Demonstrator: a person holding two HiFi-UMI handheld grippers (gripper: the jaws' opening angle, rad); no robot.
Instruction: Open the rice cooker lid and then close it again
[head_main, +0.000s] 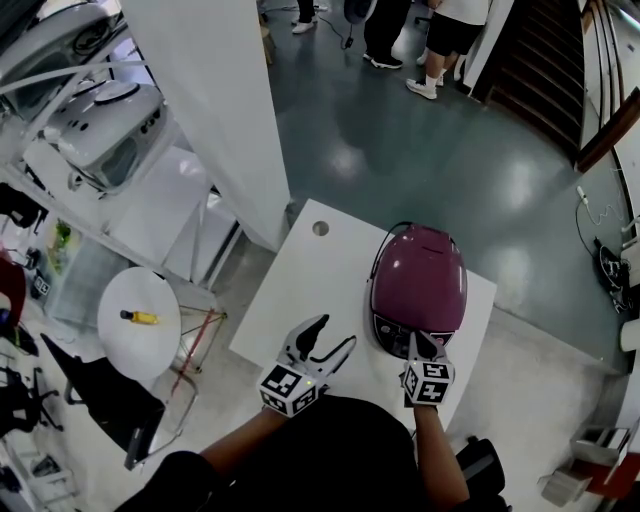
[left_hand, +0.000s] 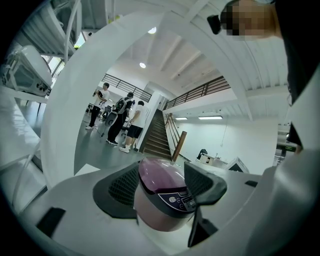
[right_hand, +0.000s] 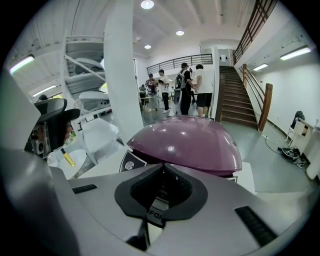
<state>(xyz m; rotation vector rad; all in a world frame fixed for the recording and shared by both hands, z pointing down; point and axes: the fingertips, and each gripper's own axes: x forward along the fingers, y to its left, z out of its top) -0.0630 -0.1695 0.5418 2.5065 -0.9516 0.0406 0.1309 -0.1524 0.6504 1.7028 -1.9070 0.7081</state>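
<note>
Purple, lid down, the rice cooker (head_main: 418, 285) sits at one o'clock on the white table (head_main: 300, 290), with the closed-jawed right gripper (head_main: 420, 343) at its six o'clock front and the left gripper (head_main: 335, 332) spread empty at eight o'clock; opening seems next, probably calling for a press on the lid release.

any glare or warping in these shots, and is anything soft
Head view: sharp overall, with ceiling lights glaring in patches off the glossy floor. Right gripper view: strong fisheye bend and dark corners, with small light spots on the purple lid. Left gripper view: same fisheye curve, the rice cooker fairly crisp, the bright white wall behind nearly washed out.
</note>
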